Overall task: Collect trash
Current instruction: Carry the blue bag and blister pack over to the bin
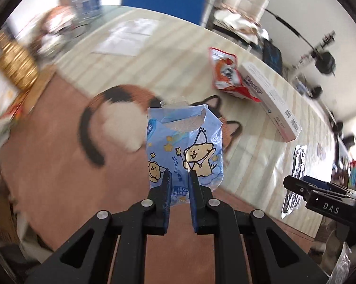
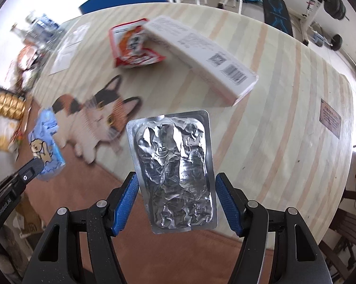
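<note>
Trash in both grippers: blue tissue wrapper (image 1: pixel 185 151) pinched at its lower edge by the left gripper (image 1: pixel 179 177), jaws pressed nearly together. Foil blister pack (image 2: pixel 175 172) clamped edge-to-edge in the part-spread right gripper (image 2: pixel 175 189). Red snack bag (image 2: pixel 133 45) and white box (image 2: pixel 201 59) on the desk (image 2: pixel 284 118) at 12 o'clock.

The tissue pack (image 1: pixel 185 146) is light blue with yellow cartoon bears. The blister sheet (image 2: pixel 175 172) is crinkled silver. Beyond the tongs, the pouch (image 2: pixel 133 45) is red and orange, the box (image 2: pixel 201 56) white.
</note>
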The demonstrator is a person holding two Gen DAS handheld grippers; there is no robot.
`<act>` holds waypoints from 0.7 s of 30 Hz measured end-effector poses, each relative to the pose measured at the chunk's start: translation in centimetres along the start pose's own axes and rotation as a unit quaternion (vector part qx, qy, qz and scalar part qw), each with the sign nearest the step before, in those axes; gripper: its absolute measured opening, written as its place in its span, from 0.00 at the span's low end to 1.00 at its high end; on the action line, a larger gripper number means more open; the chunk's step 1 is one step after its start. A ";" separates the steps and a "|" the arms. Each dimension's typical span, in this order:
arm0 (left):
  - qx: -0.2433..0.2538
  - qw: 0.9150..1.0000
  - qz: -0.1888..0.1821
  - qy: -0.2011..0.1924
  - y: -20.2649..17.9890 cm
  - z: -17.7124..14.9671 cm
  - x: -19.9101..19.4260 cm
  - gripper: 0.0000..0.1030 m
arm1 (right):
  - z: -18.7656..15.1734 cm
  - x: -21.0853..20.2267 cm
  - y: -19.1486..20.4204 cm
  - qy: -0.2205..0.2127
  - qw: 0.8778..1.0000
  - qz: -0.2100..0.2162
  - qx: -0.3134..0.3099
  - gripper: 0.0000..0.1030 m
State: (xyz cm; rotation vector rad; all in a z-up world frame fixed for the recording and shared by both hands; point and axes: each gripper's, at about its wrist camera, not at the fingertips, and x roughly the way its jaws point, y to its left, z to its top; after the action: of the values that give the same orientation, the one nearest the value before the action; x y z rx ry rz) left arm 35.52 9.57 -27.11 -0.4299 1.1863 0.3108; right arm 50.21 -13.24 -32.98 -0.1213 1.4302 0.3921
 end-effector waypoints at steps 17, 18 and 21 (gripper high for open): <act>-0.216 0.973 0.075 -0.018 16.7 -26.4 -10.9 0.11 | -21.7 -1.2 19.5 0.066 0.974 0.073 -0.203 0.66; -0.228 0.971 0.075 -0.010 17.7 -28.4 -11.0 0.11 | -23.5 -0.8 20.8 0.074 0.970 0.077 -0.218 0.66; -0.264 0.961 0.075 0.014 20.3 -33.8 -9.9 0.11 | -29.1 1.5 24.3 0.106 0.956 0.084 -0.261 0.66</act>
State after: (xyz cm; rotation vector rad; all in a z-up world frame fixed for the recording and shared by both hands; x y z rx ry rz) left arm -4.86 11.17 -31.54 -0.8107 1.1582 0.7641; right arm 14.88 0.48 -35.02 -0.4839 1.5217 0.9169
